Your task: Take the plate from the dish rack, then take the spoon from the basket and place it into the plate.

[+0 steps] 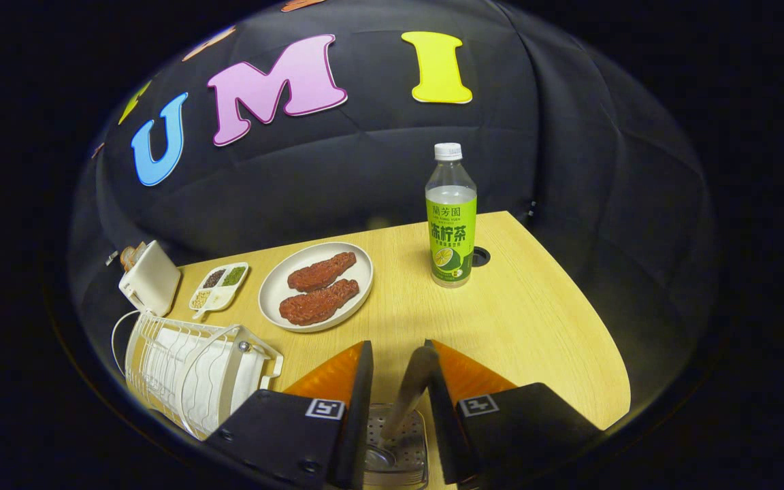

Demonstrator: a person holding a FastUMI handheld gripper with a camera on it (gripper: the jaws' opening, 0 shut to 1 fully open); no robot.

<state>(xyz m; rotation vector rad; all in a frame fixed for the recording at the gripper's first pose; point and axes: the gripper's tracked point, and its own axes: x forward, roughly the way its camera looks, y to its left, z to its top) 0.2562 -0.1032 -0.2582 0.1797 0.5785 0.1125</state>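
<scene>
A: Start at the left. What's there?

B: A toaster (150, 278) at the table's (535, 320) far left edge, with a white dish rack (191, 371) in front of it, just left of the fingers. I can't tell whether anything sits in the rack.

A: And next along?

B: A small divided tray (220, 286) with 4 compartments holding grains or seeds, then the plate (316, 286) just beside it, flat on the table with 2 reddish-brown pieces of food (320, 289) on it.

A: The gripper?

B: The gripper (397, 357) has its fingers spread, with a gap between them. The spoon (409, 391) stands tilted in that gap, its handle leaning against the right finger's inner side, apart from the left one. Its lower end sits in the metal basket (399, 446) below.

A: Further right?

B: A bottle (451, 218) with a green label and white cap, upright, beyond the right finger. A dark round hole (480, 256) in the table is just beside it.
</scene>
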